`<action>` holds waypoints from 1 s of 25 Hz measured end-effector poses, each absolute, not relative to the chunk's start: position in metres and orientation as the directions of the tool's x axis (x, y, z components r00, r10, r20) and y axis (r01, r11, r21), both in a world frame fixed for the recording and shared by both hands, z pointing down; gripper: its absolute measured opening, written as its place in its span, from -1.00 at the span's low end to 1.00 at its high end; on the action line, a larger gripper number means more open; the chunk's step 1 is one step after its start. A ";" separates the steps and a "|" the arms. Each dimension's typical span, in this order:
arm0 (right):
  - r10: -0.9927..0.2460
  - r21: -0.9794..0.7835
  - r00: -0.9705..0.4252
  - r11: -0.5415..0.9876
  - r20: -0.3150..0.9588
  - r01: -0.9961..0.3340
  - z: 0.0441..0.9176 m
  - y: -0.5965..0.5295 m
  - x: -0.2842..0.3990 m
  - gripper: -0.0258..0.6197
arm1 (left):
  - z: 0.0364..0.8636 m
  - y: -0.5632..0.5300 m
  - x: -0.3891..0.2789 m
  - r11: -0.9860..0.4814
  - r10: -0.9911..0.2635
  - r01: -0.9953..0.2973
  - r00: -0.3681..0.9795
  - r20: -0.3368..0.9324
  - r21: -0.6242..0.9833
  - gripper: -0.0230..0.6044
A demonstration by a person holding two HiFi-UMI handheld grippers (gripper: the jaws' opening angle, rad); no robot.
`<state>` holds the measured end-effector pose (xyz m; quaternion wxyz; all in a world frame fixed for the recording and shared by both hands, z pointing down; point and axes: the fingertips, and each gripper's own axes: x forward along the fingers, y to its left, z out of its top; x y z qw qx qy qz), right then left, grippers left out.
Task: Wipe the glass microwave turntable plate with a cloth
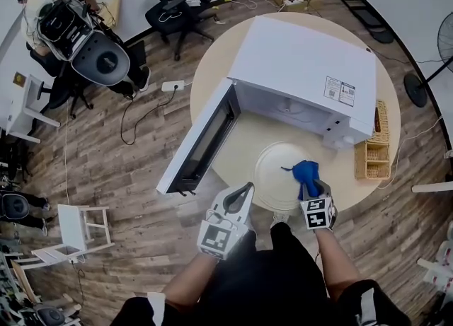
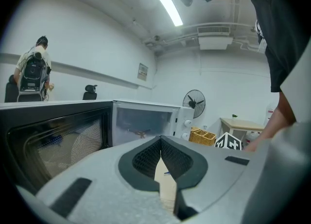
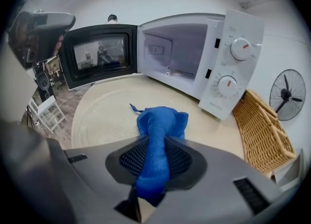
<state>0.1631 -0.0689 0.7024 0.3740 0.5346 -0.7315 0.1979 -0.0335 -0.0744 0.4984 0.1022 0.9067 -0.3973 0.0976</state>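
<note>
In front of the open microwave (image 1: 304, 70), the right gripper (image 3: 156, 144) pinches a blue cloth (image 3: 163, 121) onto the glass plate (image 1: 271, 174), ready to wipe. The left gripper (image 2: 160, 143) hangs closed, empty.

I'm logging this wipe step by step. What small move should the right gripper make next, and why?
Probably sweep the blue cloth leftward across the glass plate: the right gripper is shut on it, the cloth sits bunched on the plate's right part, and bare glass stretches to its left.
</note>
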 end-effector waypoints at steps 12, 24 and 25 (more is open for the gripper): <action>-0.748 0.052 -0.249 0.354 0.615 -0.934 0.617 -0.096 0.155 -0.66 | 0.483 -0.084 -0.023 -0.668 -0.712 -0.740 0.665 0.227 0.075 -0.91; -0.900 0.067 -0.366 0.391 0.237 -0.918 0.433 -0.136 0.123 -0.66 | 0.442 -0.097 -0.019 -0.654 -0.743 -0.755 0.654 0.145 0.056 -0.91; -0.906 0.069 -0.370 0.390 0.207 -0.918 0.421 -0.137 0.122 -0.67 | 0.437 -0.100 -0.020 -0.652 -0.747 -0.757 0.651 0.135 0.047 -0.91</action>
